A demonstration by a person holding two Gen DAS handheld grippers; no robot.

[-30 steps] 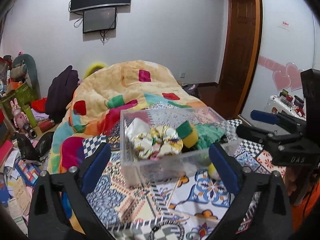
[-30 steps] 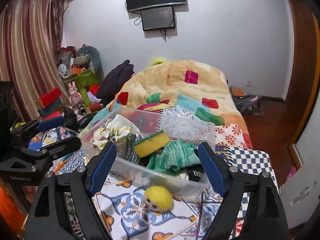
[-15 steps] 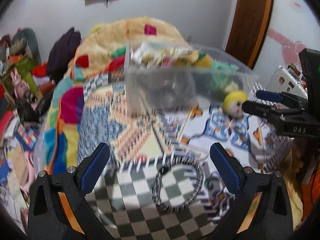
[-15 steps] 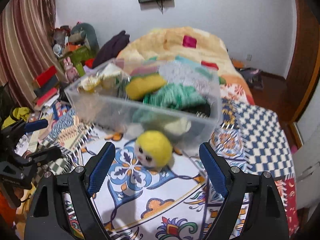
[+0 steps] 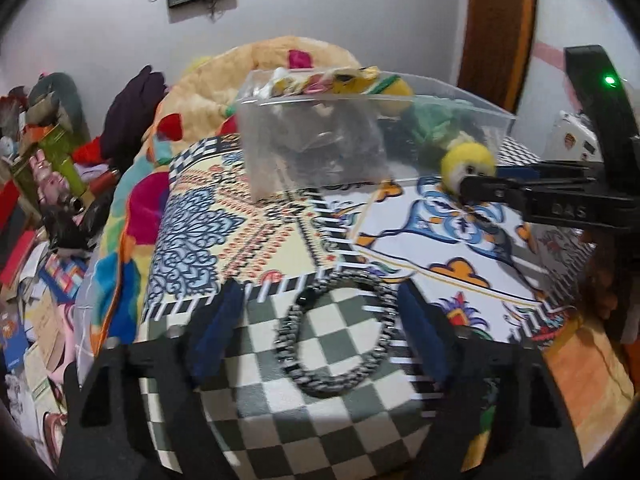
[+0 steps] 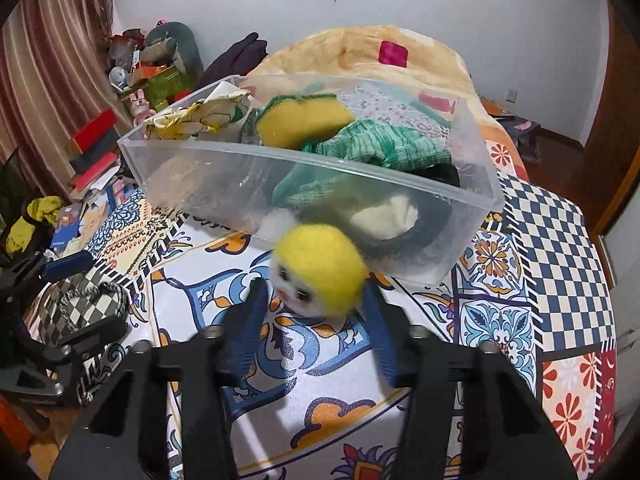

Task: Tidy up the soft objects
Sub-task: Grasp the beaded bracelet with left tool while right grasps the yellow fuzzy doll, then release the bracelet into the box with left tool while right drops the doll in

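- Left wrist view: the left gripper (image 5: pixel 316 320) is low over the checkered corner of the bed cover (image 5: pixel 440 232), jaws wide apart, nothing pinched.
- A braided band (image 5: pixel 336 336) lies flat on the checks right between the two blue pads (image 5: pixel 216 332). Pretty blurry here, so I can't tell if either pad touches it.
- Further back on the cover sits the clear bin (image 5: pixel 320 148), stuffed with soft things; a green cloth (image 5: pixel 432 124) shows at its right end.
- The yellow doll (image 5: pixel 468 164) is just in front of the bin's right end, and the right gripper (image 5: pixel 476 188) comes in from the right edge with its tips at the doll.
- Right wrist view: the right gripper (image 6: pixel 312 304) has its jaws apart on either side of the doll (image 6: pixel 316 276), which sits on the cover (image 6: pixel 500 320) just beside the bin's (image 6: pixel 208 184) near wall. The gap looks about as wide as the doll; motion blur means I can't say if the pads are actually pressing on it.
- Inside the bin: a yellow sponge (image 6: pixel 304 124) on top in the middle, the green cloth (image 6: pixel 380 144) to its right, a floral scrunchie (image 6: pixel 196 120) at the left end.
- The left gripper (image 6: pixel 76 292) is at the left edge, over the band (image 6: pixel 92 300) on the checks.
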